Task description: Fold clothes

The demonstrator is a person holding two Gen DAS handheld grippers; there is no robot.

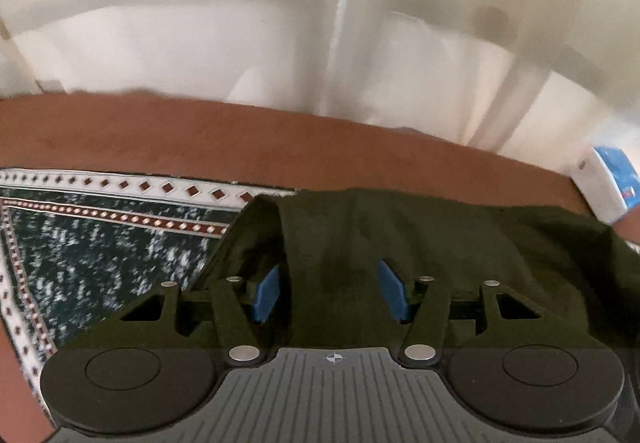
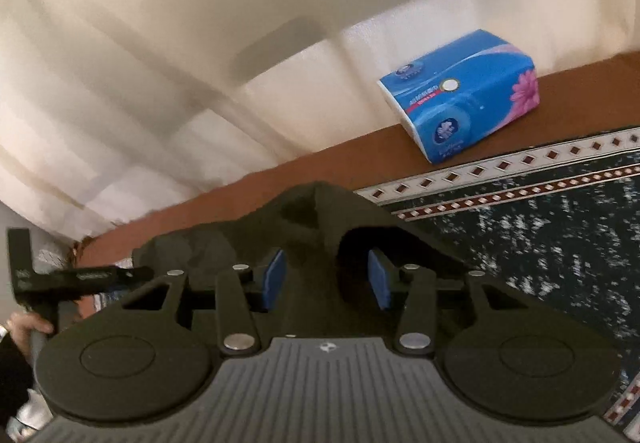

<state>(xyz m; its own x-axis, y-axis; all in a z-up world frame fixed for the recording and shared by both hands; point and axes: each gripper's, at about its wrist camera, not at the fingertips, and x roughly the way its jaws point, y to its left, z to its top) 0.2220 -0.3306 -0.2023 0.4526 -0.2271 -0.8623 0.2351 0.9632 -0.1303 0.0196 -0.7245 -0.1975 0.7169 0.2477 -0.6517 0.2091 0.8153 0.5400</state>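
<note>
A dark olive garment [image 1: 420,239] lies crumpled on a patterned cloth [image 1: 100,243] in the left wrist view. My left gripper [image 1: 330,293] hangs just over it, its blue pads [image 1: 266,295] standing wide apart, with a fold of the garment running up beside the left pad. In the right wrist view the same garment [image 2: 316,211] rises in a ridge between the pads of my right gripper [image 2: 326,279]. A dark hollow shows beside the right pad [image 2: 378,279], and neither pad presses the cloth.
A blue tissue pack [image 2: 460,95] sits on the brown surface [image 2: 360,151] by the white curtain [image 2: 160,63]; its corner shows at the right edge [image 1: 616,179]. At the left of the right wrist view are a person's hand [image 2: 24,323] and the other tool's black frame [image 2: 80,277].
</note>
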